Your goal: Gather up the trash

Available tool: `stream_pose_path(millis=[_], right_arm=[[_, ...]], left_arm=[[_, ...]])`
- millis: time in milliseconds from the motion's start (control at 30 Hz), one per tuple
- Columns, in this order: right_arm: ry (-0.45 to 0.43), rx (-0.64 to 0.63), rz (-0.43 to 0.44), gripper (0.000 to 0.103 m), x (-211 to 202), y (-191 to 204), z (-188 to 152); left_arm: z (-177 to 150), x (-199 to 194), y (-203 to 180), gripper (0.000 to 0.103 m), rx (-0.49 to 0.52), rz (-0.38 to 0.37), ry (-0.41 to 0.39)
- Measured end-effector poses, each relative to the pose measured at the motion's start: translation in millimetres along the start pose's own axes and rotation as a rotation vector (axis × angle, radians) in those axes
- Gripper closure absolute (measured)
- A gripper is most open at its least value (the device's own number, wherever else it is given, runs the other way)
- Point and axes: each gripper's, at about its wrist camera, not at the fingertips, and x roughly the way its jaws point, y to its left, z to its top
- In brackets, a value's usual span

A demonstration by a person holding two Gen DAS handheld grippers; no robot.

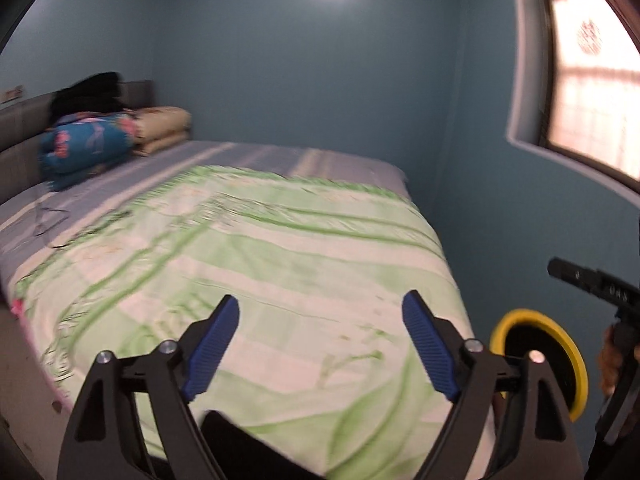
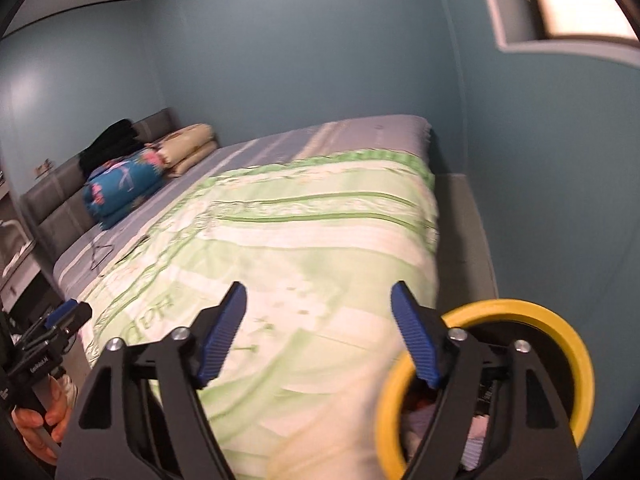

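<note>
The left wrist view shows the left tongs (image 1: 320,344) spread wide with nothing between the blue pads (image 1: 212,348), and they hang above the green and white blanket (image 1: 280,248) that covers the bed (image 1: 340,160). In the right wrist view the right tongs (image 2: 320,332) are also spread and empty, and just beside them stands the yellow-rimmed bin (image 2: 576,356), which already seems to hold some crumpled things, although they are too blurred to name. No clear piece of trash is visible on the blanket, so where the next piece lies cannot be told; a thin dark wire (image 2: 100,252) rests on the striped sheet (image 2: 280,140) near the folded bedding (image 2: 124,188), and it may not be trash at all. The first risk is a wrong choice: the tongs could take this wire or pinch a fold of the soft blanket and pull it. The second risk comes from the blur, because both pictures are smeared and a quick reach could miss a small item. The third is the bin, which stands close to the bed's corner: a careless swing of the right tongs could knock it over and spill its content.
</note>
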Motion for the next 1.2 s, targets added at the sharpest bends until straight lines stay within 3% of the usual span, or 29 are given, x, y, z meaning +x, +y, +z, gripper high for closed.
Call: stream_pose_path(millis=[67,167,367,600,867,1200], right_arm=[[-0.02,-0.018,0.006,0.016,-2,20,1],[-0.083,-0.048,-0.006,0.009,-11,45,-1],[-0.232,-0.07,-0.047,0.008,-36,79,-2],[-0.404,-0.042,-0.064,0.008,-68,89,-8],[-0.437,-0.046,-0.083,0.008,-83,91,-13],[-0.474,-0.055,-0.116,0.008,-93,92,-22]], left_arm=[[0,-17,14,0.013,-0.021,0.038,-0.042],[0,-36,22,0.008,-0.027,0.086,-0.093],[-3,-71,28,0.008,-0.048,0.15,-0.17],[-2,-108,16,0.008,-0.057,0.177,-0.261],[-7,-134,-7,0.008,-0.035,0.216,-0.331],[-9,-138,-14,0.008,-0.039,0.206,-0.327]])
